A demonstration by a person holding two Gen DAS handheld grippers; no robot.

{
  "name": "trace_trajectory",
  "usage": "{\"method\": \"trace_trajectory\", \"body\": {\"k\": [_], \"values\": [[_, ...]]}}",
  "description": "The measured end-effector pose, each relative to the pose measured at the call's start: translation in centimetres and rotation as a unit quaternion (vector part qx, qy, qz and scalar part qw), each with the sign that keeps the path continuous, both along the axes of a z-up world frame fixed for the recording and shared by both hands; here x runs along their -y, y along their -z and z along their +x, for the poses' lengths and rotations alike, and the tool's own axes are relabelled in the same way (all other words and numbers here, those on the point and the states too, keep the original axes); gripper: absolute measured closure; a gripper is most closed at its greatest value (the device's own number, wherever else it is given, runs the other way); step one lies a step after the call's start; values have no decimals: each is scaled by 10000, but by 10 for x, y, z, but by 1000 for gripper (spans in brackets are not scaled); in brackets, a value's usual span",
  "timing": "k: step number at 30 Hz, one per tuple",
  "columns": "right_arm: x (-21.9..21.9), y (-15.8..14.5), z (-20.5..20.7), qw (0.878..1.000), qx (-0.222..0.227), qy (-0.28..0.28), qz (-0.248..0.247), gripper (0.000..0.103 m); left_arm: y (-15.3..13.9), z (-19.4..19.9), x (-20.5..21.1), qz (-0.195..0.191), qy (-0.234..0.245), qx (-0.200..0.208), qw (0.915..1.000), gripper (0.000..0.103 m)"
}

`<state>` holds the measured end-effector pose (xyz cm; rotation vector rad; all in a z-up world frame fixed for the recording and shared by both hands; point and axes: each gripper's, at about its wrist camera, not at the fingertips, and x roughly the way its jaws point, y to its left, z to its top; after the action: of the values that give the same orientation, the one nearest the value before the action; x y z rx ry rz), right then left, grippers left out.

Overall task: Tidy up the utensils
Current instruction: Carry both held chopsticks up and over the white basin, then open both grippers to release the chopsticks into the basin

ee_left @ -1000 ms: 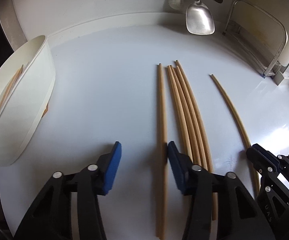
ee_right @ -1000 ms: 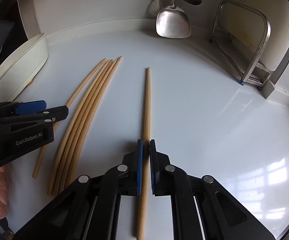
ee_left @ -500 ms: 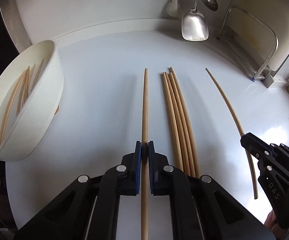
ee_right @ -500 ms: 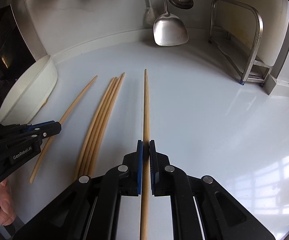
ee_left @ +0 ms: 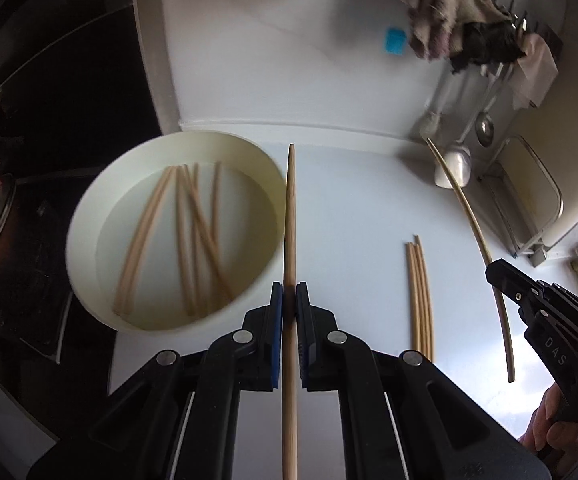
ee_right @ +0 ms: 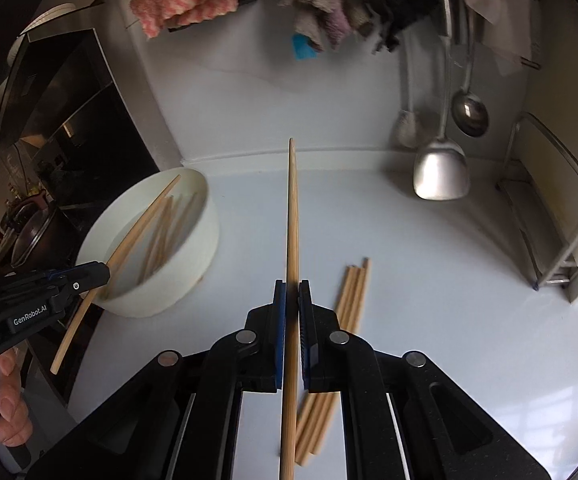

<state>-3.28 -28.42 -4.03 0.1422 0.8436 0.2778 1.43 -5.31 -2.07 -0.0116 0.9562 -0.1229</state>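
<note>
Tongs first: left tongs clamped on one wooden chopstick, lifted off the tabletop, tip reaching past the near rim of the white bowl. Right tongs likewise pinched shut on a second chopstick, raised and pointing toward the back wall. Inside the bowl, a loose crisscross of more chopsticks. On the tabletop between the two tongs, a tight bundle of chopsticks lying flat, well apart from the bowl. Farther back, a metal spatula and ladle hanging by the wall, cloths draped above, a metal rack at the right.
</note>
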Motion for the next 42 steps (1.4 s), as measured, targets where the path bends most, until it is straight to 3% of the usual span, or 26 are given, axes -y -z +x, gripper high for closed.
{"method": "trace_trajectory", "body": {"k": [9, 17, 30, 41, 42], "values": [[-133, -1, 64, 9985, -292, -324, 331, 97, -4, 66, -122, -34, -231, 84, 9997, 96], [-214, 30, 114, 9953, -828, -357, 346, 97, 38, 123, -160, -204, -94, -407, 9989, 96], [-236, 76, 151, 9869, -1591, -240, 78, 97, 83, 155, -164, -277, 117, -840, 9960, 96], [-236, 84, 155, 9848, -1724, -196, 51, 96, 97, 164, -161, -254, 130, -944, 9951, 95], [-236, 83, 155, 9852, -1700, -190, 55, 89, 96, 163, -162, -261, 130, -935, 9952, 90]]}}
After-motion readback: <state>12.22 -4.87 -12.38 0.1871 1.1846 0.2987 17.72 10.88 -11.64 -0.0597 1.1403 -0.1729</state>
